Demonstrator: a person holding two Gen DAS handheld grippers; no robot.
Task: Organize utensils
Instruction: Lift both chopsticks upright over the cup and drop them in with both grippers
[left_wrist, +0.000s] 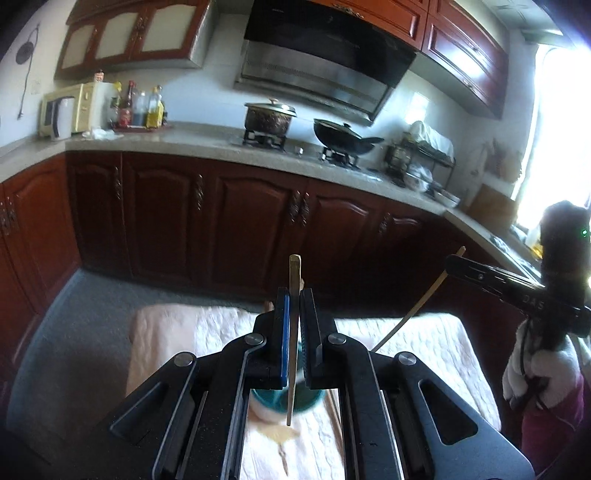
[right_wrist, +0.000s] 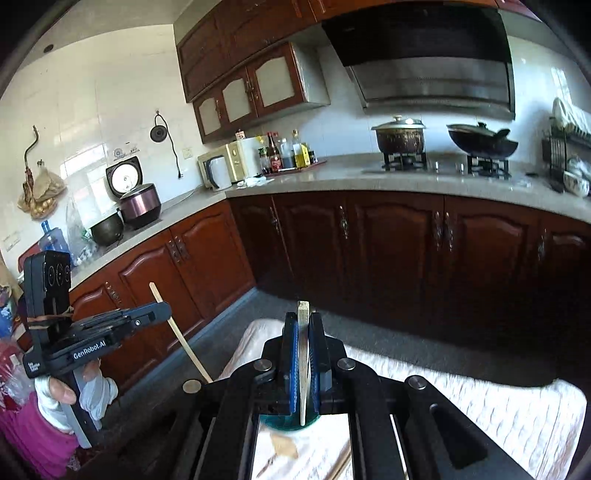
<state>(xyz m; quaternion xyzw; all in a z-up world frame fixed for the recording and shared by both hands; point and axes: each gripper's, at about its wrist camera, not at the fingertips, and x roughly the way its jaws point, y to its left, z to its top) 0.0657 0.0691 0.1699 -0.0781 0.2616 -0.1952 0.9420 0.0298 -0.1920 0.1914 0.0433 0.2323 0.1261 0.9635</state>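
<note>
My left gripper (left_wrist: 294, 295) is shut on a wooden chopstick (left_wrist: 293, 332), held upright with its lower end over a teal cup (left_wrist: 286, 400). My right gripper (right_wrist: 303, 319) is shut on another wooden chopstick (right_wrist: 303, 354), also upright over the same teal cup (right_wrist: 286, 421). Each gripper shows in the other's view: the right one (left_wrist: 452, 263) with its chopstick (left_wrist: 417, 308), the left one (right_wrist: 162, 310) with its chopstick (right_wrist: 181, 336). The cup stands on a table under a white quilted cloth (left_wrist: 424, 343). A loose chopstick (left_wrist: 336, 421) lies on the cloth beside the cup.
Dark red kitchen cabinets (left_wrist: 236, 221) and a grey counter (left_wrist: 192, 138) run behind the table. A pot (left_wrist: 267, 118) and a wok (left_wrist: 343, 138) sit on the stove. A microwave (left_wrist: 70, 109) and bottles (left_wrist: 144, 107) stand at the left. A grey floor (left_wrist: 74, 325) surrounds the table.
</note>
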